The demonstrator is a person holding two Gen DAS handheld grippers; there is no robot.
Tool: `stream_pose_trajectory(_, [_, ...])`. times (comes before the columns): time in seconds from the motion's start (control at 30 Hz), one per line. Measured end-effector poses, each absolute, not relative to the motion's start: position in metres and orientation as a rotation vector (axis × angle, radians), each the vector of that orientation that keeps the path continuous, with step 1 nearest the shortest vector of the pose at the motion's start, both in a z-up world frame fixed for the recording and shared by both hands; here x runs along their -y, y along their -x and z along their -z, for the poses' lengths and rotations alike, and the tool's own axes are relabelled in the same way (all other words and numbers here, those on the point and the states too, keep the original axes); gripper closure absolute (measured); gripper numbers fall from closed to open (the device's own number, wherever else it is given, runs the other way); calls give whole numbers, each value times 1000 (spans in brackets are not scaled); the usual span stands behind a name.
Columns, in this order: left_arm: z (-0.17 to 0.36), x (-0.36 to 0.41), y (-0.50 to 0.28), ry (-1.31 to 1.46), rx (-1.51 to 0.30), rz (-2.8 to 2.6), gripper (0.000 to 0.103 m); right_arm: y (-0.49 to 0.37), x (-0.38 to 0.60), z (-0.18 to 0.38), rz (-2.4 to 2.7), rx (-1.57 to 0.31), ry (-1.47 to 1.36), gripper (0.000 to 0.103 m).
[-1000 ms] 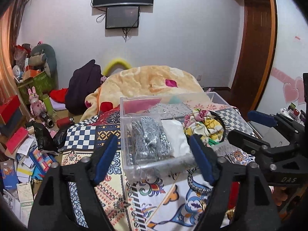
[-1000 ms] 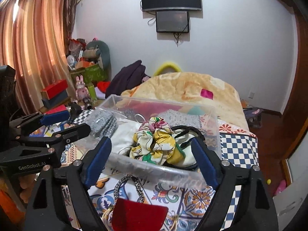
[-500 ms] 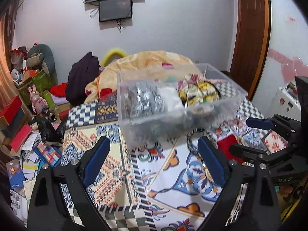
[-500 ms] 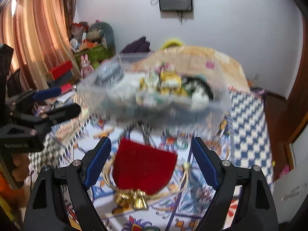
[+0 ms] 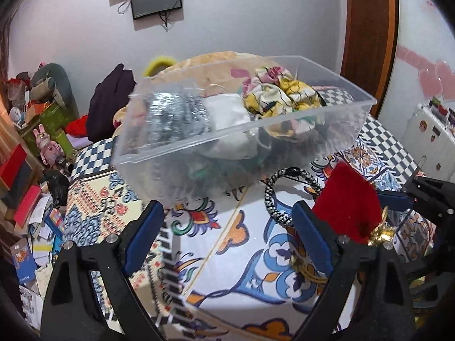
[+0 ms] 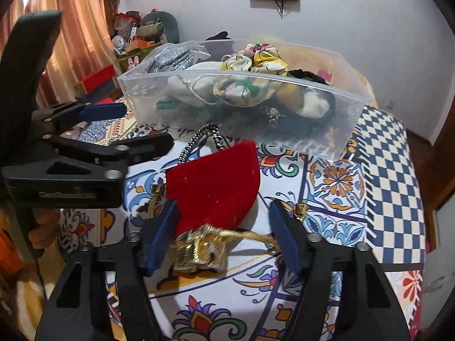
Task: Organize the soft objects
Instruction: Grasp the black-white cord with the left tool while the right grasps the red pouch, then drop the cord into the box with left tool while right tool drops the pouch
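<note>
A clear plastic box (image 5: 284,130) (image 6: 352,108) on the patterned cloth holds a silver sequin pouch (image 5: 176,116), a white pouch (image 5: 230,113) and a yellow floral scrunchie (image 5: 281,93) (image 6: 256,59). In front of it lie a red velvet pouch (image 6: 216,182) (image 5: 347,207) with gold cord (image 6: 204,247) and a black-and-white braided band (image 5: 273,196) (image 6: 210,136). My right gripper (image 6: 224,241) is open, its fingers on either side of the red pouch's gold-corded neck. My left gripper (image 5: 227,241) is open and empty over bare cloth, left of the pouch.
The bed has a colourful patterned cloth (image 6: 341,182) and an orange blanket (image 5: 213,62) behind the box. Boxes, toys and papers (image 5: 31,170) crowd the floor at the left. A wooden door (image 5: 369,37) stands at the right.
Both grippers have pulled back from the clear box and tilted down. The right gripper now straddles the red pouch's neck; the box looks farther away and higher in both views.
</note>
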State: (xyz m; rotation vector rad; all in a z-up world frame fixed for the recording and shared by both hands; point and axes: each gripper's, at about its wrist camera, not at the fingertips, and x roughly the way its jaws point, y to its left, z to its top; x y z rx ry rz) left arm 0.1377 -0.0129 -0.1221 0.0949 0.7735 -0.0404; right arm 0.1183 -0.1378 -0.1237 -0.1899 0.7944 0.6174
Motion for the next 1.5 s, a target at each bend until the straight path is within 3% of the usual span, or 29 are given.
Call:
stream_pose_trajectory(0.03, [124,15,-140,-101,-782,46,17,-117,139,124,-610,-787,199,54])
stream_pose_trajectory(0.1, [129,19,-145,-109,-801,56,22,-117,141,122,-605,-781,200,70])
stream_pose_trajectory(0.17, [132,21,-150,-108,-810,61,30,-117,144,120,-610,-781,189,77])
stream_pose_trajectory(0.37, [134,27,-157,-109,-832,85,44,-111,156,119,-605,-766,178,82])
stream_pose_trajectory(0.8, [116,32,-152,-54,-837,189,44,-108,202,92,-518,-695,67,82])
stream_pose_trajectory(0.93, [121,45,-158,-68,-863,207,31,-106,206,88,-507,-686,53,82])
stream_pose_trajectory(1.2, [135,61,-176,-94,-891,212,31,-113,205,88,-513,-693,38,82])
stream_pose_trajectory(1.3, [135,59,-183,-90,-876,219,46,-114,207,90,-512,-699,29,82])
stream_pose_trajectory(1.37, [135,60,-179,-89,-872,236,64,-115,207,90,-515,-700,23,82])
stream_pose_trajectory(1.5, [136,61,-166,-97,-863,244,77,-115,206,87,-522,-695,18,82])
